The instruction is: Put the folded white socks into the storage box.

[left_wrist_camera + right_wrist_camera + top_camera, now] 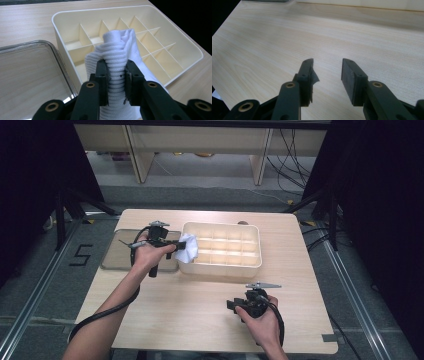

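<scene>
White rolled sock (117,53) is pinched tight between the jaws of the left tool (117,75) and is held up over the near left corner of the cream box with little compartments (252,245). Carrying the sock to the box seems to be the step in hand. Next, the sock would have to be lowered into one compartment and let go. The right tool (327,75) is held low over the bare wood, jaws apart with nothing between them. A clear lid (117,255) lies left of the box on the pale wooden surface (200,305). Dark curtains and grey floor are seen around it.
</scene>
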A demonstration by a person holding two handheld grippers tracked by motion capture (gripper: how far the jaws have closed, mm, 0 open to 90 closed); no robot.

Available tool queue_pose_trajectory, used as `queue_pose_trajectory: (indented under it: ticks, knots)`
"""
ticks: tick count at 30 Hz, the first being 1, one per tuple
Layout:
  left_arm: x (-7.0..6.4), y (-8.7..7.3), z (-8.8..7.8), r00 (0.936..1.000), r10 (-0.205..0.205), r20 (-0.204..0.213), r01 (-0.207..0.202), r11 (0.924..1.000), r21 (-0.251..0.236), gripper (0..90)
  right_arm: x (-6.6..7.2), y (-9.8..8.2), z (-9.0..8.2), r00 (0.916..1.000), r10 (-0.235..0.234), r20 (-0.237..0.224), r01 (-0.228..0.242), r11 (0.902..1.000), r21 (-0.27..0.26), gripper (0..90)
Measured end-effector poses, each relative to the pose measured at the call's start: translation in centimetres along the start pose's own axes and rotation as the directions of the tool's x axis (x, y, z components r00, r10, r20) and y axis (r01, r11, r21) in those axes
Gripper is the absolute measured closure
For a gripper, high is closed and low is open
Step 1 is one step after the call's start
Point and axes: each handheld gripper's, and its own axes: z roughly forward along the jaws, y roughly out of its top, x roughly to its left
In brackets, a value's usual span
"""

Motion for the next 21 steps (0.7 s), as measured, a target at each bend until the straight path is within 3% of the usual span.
queue_pose_trajectory:
  ticks: [2, 7, 12, 16, 20, 21]
  knots:
    - [-0.2, 0.1, 0.2, 0.9999, -0.011, 0.006, 0.011, 0.9999, -0.011, 75.1, -0.1, -0.1, 0.1, 0.9997, -0.015, -0.017, 0.015, 0.9998, -0.010, 62.3]
    - [-0.4, 0.3, 0.6, 0.9999, 0.004, 0.010, -0.004, 1.0000, 0.003, 75.1, -0.1, -0.1, 0.1, 0.9995, -0.013, -0.029, 0.013, 0.9998, -0.016, 62.3]
    - [-1.0, 0.3, 1.1, 0.9996, -0.010, 0.027, 0.010, 0.9999, 0.003, 75.1, -0.1, -0.1, 0.1, 0.9995, -0.014, -0.027, 0.014, 0.9998, -0.014, 62.3]
    - [-1.4, 0.4, 1.0, 0.9994, 0.012, 0.033, -0.012, 0.9999, 0.011, 75.0, -0.2, -0.1, 0.1, 0.9997, -0.014, -0.019, 0.014, 0.9998, -0.016, 62.3]
    - [-1.6, 0.5, 1.0, 0.9990, 0.001, 0.046, -0.001, 1.0000, 0.002, 75.1, -0.1, -0.2, 0.0, 0.9999, 0.009, -0.006, -0.009, 0.9999, 0.005, 62.3]
    - [-1.6, 0.5, 1.0, 0.9989, -0.005, 0.046, 0.005, 1.0000, -0.001, 75.0, -0.2, -0.2, 0.1, 1.0000, -0.004, -0.006, 0.004, 1.0000, -0.005, 62.3]
